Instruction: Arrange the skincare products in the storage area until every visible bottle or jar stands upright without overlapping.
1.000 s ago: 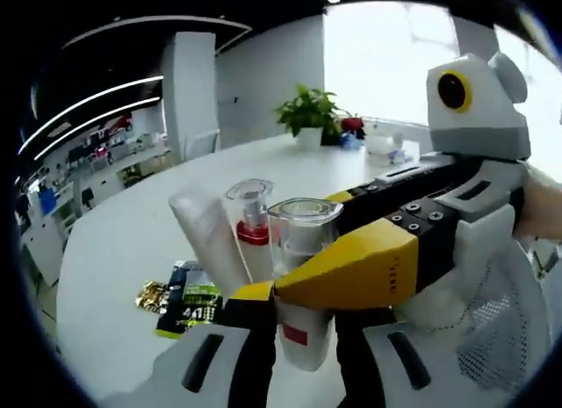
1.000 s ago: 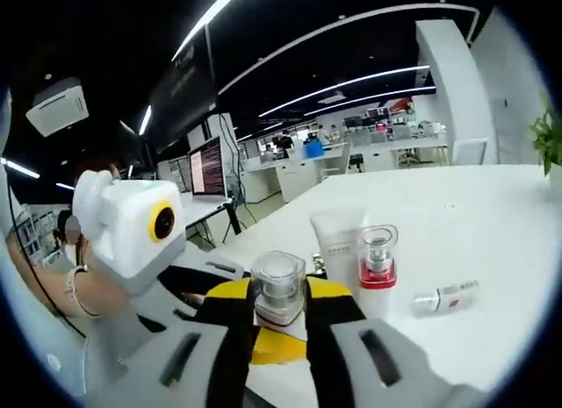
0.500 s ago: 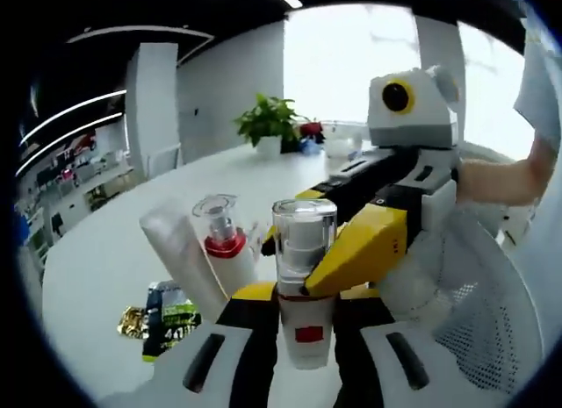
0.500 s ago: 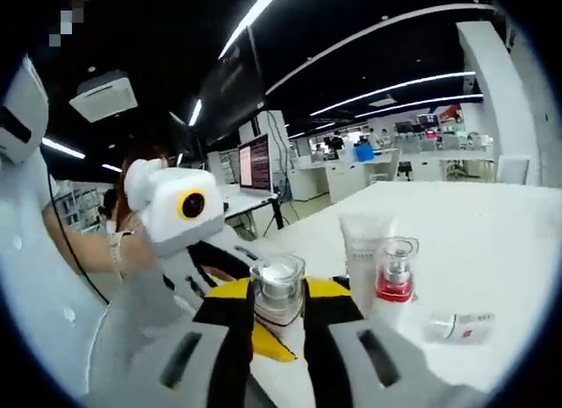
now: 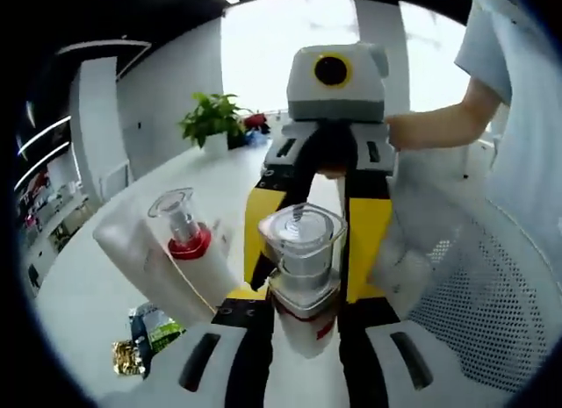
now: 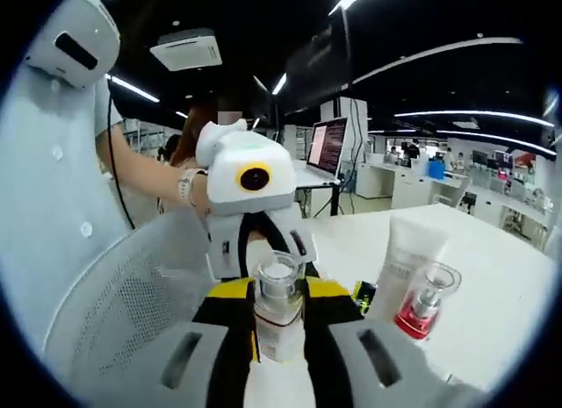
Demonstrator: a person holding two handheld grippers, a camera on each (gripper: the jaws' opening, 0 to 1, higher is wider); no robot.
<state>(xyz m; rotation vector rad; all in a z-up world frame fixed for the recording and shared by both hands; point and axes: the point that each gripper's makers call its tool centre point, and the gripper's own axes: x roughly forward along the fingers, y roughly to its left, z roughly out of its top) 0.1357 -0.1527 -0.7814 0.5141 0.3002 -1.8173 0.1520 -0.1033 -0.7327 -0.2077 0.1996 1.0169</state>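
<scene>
Two claws meet on one clear-capped bottle (image 5: 303, 276). In the left gripper view we see our left claw (image 5: 301, 325) pinching the bottle's white lower body between its jaws, while the right claw (image 5: 309, 250) reaches in from twelve o'clock, its yellow-and-black jaws set on either side of the bottle's upper part.

In the right gripper view the right claw (image 6: 277, 316) pinches the same clear-capped bottle (image 6: 277, 307) between its jaws, and the left claw (image 6: 263, 246) faces us from twelve o'clock, a person's hand (image 6: 195, 187) behind it.

Outward from the grip, in the left gripper view, a red-collared pump bottle (image 5: 189, 250) with a clear cap stands at ten o'clock, just beside a white tube (image 5: 149, 263) that leans to the left. Some small sachets (image 5: 145, 338) lie on the white worktop (image 5: 97, 276) at eight o'clock. A potted plant (image 5: 211, 123) sits far back at eleven o'clock. A white mesh chair back (image 5: 474, 311) fills the four o'clock side.

In the right gripper view the red-collared pump bottle (image 6: 424, 307) and white tube (image 6: 406, 268) stand at three o'clock on the worktop (image 6: 518, 294), the tube just behind the bottle.
</scene>
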